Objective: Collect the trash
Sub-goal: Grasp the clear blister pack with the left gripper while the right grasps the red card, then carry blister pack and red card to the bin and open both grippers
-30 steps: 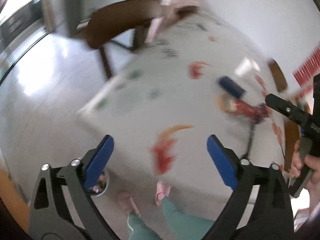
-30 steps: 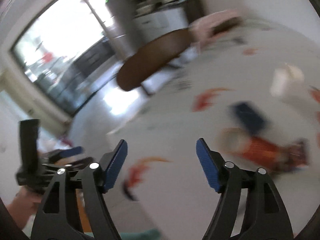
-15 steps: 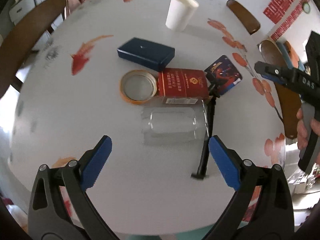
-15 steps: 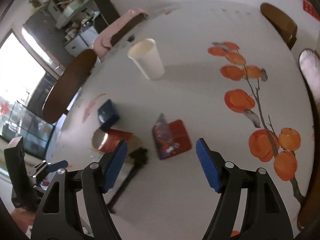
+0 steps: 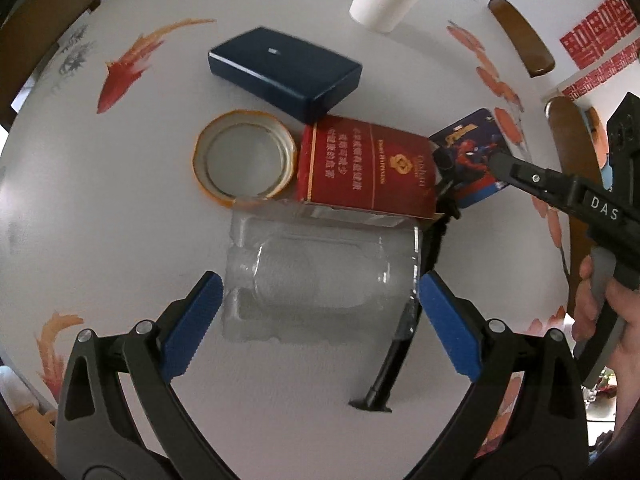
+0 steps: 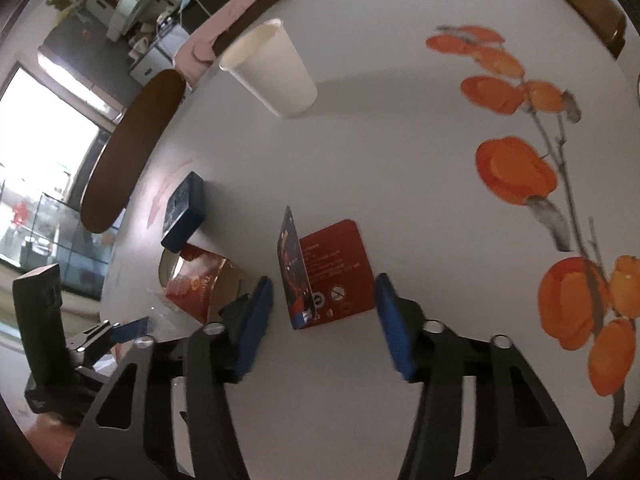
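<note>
Place: I read this as a home dining room.
Desk: I see a round white desk [image 6: 400, 160] painted with orange fruit on branches [image 6: 516, 170] and red fish-like strokes [image 5: 132, 68].
Seating: dark wooden chair backs [image 6: 132, 152] ring the desk; one has a pink cloth [image 6: 224, 28] draped over it.
Wall: red paper decorations [image 5: 596, 36] hang on a pale wall in my left view.
Background: beyond the desk in my right view I make out white cabinets with cluttered household items [image 6: 132, 0] and a bright glass door or window [image 6: 48, 148].
Clutter: a paper cup [image 6: 272, 68], small boxes and packaging lie about, everyday household stuff.
</note>
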`<state>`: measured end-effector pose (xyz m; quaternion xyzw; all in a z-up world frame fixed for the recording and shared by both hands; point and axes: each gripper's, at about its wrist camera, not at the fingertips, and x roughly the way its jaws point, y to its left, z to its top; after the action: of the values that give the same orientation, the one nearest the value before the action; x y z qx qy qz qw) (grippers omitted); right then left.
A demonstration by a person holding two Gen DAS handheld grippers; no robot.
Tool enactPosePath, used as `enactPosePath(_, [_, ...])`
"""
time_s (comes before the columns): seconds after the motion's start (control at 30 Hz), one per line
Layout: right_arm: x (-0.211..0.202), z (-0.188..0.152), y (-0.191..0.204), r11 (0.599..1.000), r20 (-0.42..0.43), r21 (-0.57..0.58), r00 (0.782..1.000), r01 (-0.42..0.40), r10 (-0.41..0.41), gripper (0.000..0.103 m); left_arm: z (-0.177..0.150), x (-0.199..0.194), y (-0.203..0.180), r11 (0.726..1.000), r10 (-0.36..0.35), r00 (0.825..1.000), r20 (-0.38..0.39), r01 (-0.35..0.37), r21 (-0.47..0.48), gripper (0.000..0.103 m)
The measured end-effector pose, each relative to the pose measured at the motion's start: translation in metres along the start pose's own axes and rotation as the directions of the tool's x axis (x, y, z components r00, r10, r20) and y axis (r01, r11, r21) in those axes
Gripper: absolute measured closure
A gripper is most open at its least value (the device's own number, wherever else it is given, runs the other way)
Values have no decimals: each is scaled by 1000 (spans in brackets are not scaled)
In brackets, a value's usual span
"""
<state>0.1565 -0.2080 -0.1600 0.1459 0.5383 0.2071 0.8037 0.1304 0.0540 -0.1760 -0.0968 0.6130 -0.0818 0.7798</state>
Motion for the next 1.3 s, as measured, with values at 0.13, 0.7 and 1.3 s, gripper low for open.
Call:
enactPosePath(0.13, [9, 1, -3, 1000, -23, 12, 1000, -13, 13, 84, 0, 6, -7, 997, 46, 999, 17, -47, 55, 7])
enactPosePath(0.7, [-59, 4, 24, 992, 116, -10, 985, -128, 129, 102, -10, -51, 14, 998, -1, 989, 146, -8, 57, 21])
enactPosePath(1.3, [55, -66, 350, 771, -310, -394, 862, -500, 401, 102, -169, -185, 265, 862, 308, 923, 232, -167, -478, 20])
